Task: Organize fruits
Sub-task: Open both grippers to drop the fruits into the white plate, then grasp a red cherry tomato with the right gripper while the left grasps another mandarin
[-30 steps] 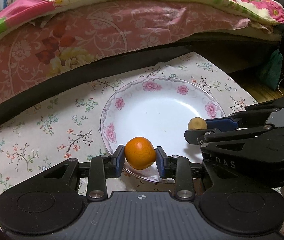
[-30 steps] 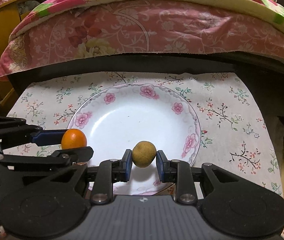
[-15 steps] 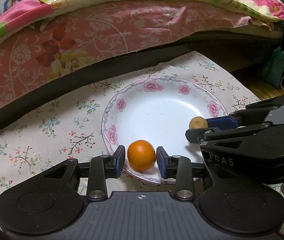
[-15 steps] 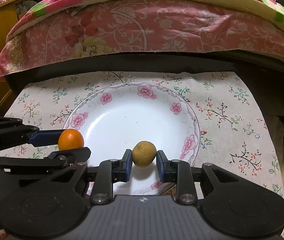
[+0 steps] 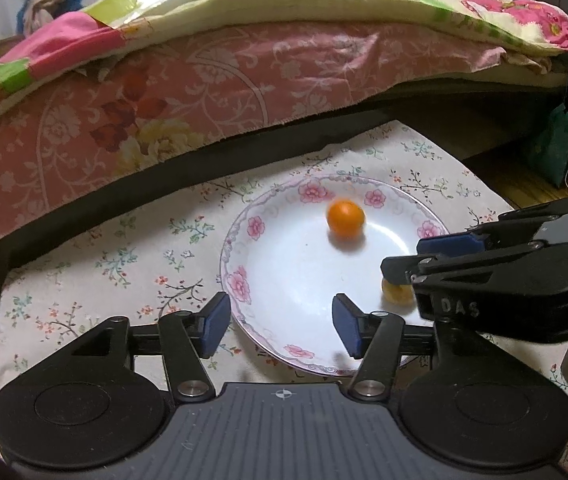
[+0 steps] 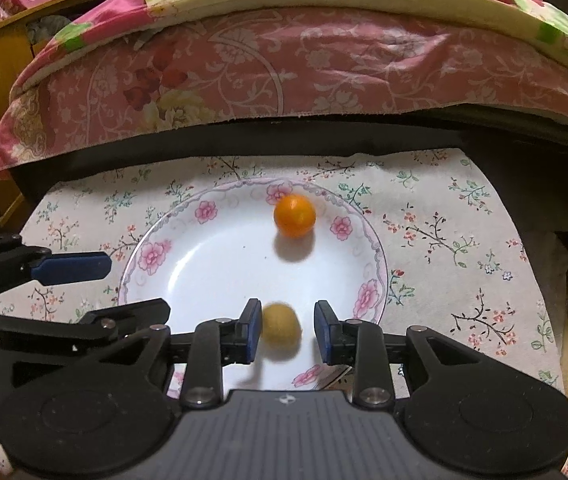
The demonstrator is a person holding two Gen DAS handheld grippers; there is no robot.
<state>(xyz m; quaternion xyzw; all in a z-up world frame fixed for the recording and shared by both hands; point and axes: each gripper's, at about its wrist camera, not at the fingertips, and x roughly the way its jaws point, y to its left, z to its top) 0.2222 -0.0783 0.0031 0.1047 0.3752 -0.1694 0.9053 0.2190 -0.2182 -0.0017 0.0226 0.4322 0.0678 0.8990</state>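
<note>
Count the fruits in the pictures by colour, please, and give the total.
Orange fruit: 1, lying free on the plate.
Yellow-brown fruit: 1, between the open fingers of the right gripper.
Total: 2 fruits.

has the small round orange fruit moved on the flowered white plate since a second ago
Yes. The small round orange fruit has left the near rim of the flowered white plate, between the left hand-held gripper's pads, and now lies near the far rim.

Dim warm indoor light, fisheye-warped edges, fruit maybe motion-blurred.
</note>
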